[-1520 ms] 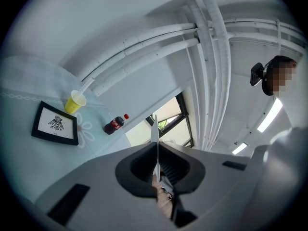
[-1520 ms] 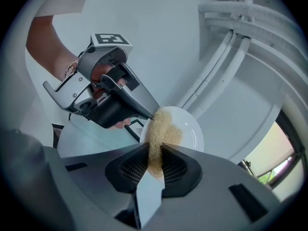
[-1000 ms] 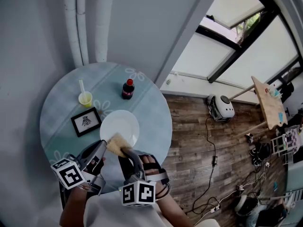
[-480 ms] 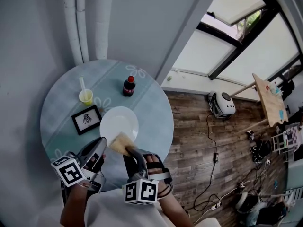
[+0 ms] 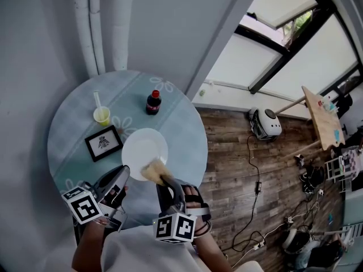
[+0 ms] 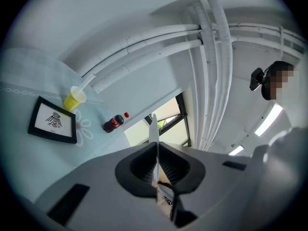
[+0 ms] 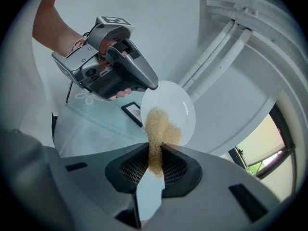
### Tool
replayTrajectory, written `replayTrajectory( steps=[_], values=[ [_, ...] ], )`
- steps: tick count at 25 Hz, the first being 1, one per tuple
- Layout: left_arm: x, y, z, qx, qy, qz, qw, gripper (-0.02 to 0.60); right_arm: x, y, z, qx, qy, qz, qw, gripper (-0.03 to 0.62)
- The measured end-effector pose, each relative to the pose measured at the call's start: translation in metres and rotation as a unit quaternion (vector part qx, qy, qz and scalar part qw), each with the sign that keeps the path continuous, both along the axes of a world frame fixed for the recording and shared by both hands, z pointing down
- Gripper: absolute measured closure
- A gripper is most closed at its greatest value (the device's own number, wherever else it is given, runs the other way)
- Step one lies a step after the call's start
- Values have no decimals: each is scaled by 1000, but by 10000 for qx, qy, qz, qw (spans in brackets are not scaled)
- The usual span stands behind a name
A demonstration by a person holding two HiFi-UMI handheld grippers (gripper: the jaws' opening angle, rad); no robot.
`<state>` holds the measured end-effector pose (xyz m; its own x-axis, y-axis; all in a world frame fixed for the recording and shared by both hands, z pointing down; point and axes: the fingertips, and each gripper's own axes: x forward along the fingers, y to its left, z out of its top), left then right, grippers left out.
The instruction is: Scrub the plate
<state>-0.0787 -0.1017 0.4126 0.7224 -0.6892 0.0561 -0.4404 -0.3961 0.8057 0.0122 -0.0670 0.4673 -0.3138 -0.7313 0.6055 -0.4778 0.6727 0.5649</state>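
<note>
Scrubber (image 7: 161, 128) tight in narrow right gripper (image 7: 155, 147)

Round table (image 5: 187, 140) with a pale flowered cloth, as I view it from above. Toward its far edge: yellow cup (image 5: 102, 116) with straw, left; dark bottle (image 5: 152, 103), right. Left of centre: black picture frame (image 5: 104, 143). Toward the near edge: white plate (image 5: 142, 147); whether it rests on the cloth I cannot tell.

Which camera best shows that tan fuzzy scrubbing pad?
The right gripper view: the tan mesh scrubbing pad fills the middle, pinched in the right tongs before the white round plate. The head view shows it small at the plate's edge; the left gripper view misses it.
</note>
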Motion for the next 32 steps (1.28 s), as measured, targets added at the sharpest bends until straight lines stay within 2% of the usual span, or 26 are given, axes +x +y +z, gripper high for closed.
replayTrajectory(
  steps=[16, 24, 32],
  values=[
    [21, 8, -5, 206, -289, 443, 9984, 565, 37, -12, -4, 133, -60, 587, 9982, 526],
    [28, 16, -7, 353, -554, 708, 9953, 566, 42, -23, -12, 321, -125, 776, 9964, 526],
    [32, 20, -6, 383, -557, 890, 9937, 565, 39, -33, -13, 378, -113, 828, 9958, 526]
  ],
)
